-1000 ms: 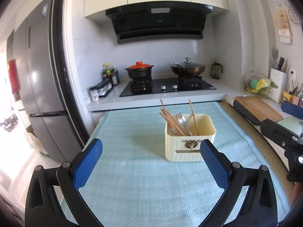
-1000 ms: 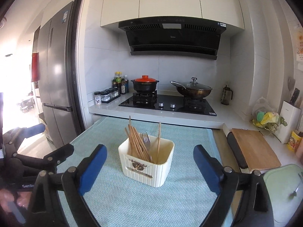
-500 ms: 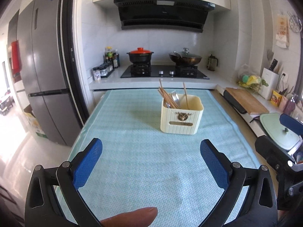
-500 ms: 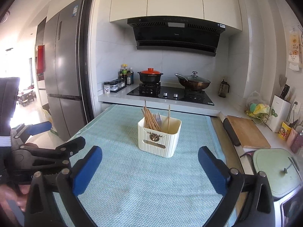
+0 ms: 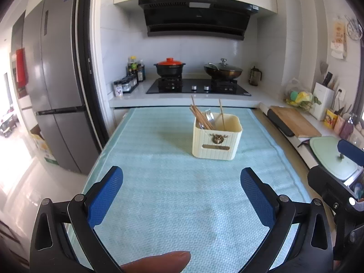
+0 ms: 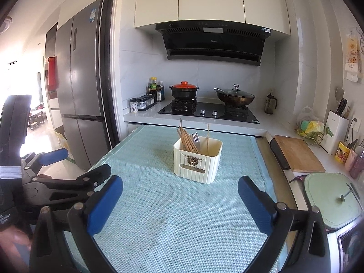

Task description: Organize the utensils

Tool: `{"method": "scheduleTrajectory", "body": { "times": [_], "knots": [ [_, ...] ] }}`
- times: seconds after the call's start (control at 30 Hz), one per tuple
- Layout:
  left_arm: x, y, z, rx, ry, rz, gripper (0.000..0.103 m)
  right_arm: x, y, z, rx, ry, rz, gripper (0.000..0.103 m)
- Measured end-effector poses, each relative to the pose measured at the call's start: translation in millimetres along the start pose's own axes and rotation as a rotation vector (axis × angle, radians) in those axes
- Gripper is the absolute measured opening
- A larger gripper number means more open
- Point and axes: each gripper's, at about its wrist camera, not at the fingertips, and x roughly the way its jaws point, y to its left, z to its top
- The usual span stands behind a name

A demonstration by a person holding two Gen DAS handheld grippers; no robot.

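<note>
Holder [image 5: 216, 139] on bench mat [image 5: 182, 193], chopsticks [image 5: 201, 119] and forks [image 5: 208, 116] inside; stove [image 5: 198, 87] far behind; cutting board [image 5: 293, 122] right.

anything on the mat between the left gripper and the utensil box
Nothing: in the left wrist view only bare light-blue woven mat lies between the open left gripper and the cream ribbed utensil box.

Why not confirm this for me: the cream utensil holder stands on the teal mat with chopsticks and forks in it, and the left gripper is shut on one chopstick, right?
Not quite. The left gripper is open and holds nothing, as the left wrist view shows. The rest stands: the cream utensil holder stands on the teal mat with chopsticks and forks in it.
</note>
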Motion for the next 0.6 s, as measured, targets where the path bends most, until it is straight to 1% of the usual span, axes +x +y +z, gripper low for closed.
{"method": "scheduleTrajectory", "body": {
  "times": [0.17, 0.6],
  "knots": [
    [-0.5, -1.1, -0.2, 0.002, 0.002, -0.001, 0.103, -1.8, -3.5, 1.7, 0.009, -0.004, -0.011, 0.103],
    [0.6, 0.2, 1.2, 0.006, 0.005, 0.009, 0.103, -3.5, 1.8, 2.3, -0.007, -0.001, -0.022, 0.103]
  ]
}}
